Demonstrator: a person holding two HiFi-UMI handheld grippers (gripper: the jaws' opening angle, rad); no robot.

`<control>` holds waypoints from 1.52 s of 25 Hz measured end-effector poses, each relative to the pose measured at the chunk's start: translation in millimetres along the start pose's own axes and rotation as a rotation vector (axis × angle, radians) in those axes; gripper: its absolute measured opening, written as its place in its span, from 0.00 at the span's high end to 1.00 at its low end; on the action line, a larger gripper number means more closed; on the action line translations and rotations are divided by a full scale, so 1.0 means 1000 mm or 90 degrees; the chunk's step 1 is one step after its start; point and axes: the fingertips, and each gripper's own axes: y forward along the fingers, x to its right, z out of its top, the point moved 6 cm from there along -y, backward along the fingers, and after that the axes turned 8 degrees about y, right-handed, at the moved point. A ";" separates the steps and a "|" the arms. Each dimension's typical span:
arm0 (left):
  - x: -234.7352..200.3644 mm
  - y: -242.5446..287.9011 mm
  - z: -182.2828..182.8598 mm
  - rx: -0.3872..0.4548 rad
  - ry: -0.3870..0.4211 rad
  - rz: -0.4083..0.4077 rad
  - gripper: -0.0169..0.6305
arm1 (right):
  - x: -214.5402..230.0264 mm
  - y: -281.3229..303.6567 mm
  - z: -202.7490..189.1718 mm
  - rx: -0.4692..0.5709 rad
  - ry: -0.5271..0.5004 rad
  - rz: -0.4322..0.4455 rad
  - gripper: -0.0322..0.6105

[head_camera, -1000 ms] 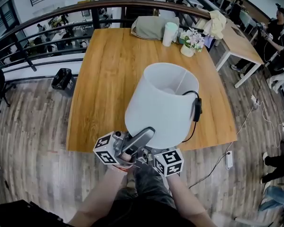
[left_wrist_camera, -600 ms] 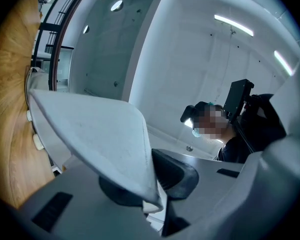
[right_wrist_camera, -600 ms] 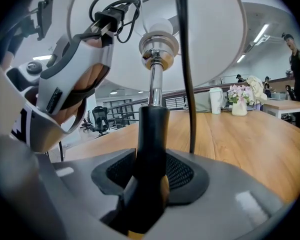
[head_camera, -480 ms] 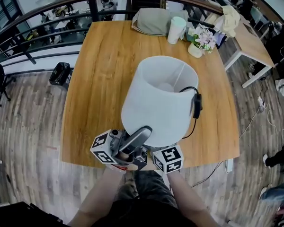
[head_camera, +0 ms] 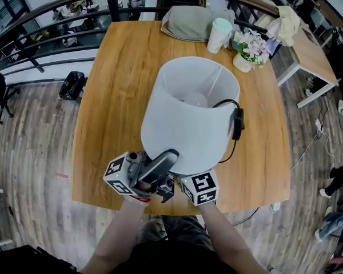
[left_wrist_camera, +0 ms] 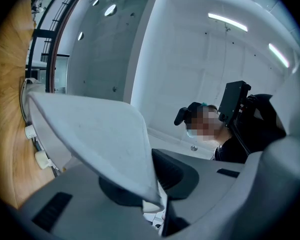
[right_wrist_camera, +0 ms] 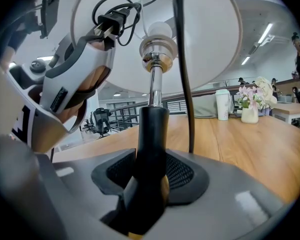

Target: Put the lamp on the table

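Side by side, left tongs (left_wrist_camera: 156, 183) tight on lampshade (head_camera: 188, 119), right tongs (right_wrist_camera: 147, 184) tight on lamp stem (right_wrist_camera: 151, 134)

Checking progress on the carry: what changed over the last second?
The lamp has moved forward with both grippers, from the near edge to further over the table. Grips are unchanged: the left gripper is shut on the shade, and the right gripper is shut on the stem. The cup and flowers stay at the far edge.
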 end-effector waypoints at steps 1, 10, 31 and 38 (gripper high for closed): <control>-0.001 0.001 0.002 0.000 0.004 -0.001 0.90 | 0.001 0.002 0.002 0.002 -0.003 0.002 0.66; -0.008 -0.007 0.012 0.016 0.015 0.002 0.89 | 0.000 0.017 0.005 0.002 -0.024 0.010 0.66; 0.011 -0.014 -0.005 -0.011 0.020 -0.001 0.89 | -0.001 -0.012 -0.008 -0.012 -0.001 -0.026 0.65; 0.019 -0.021 -0.010 -0.013 0.018 0.000 0.88 | -0.004 -0.024 -0.012 -0.008 0.003 -0.038 0.65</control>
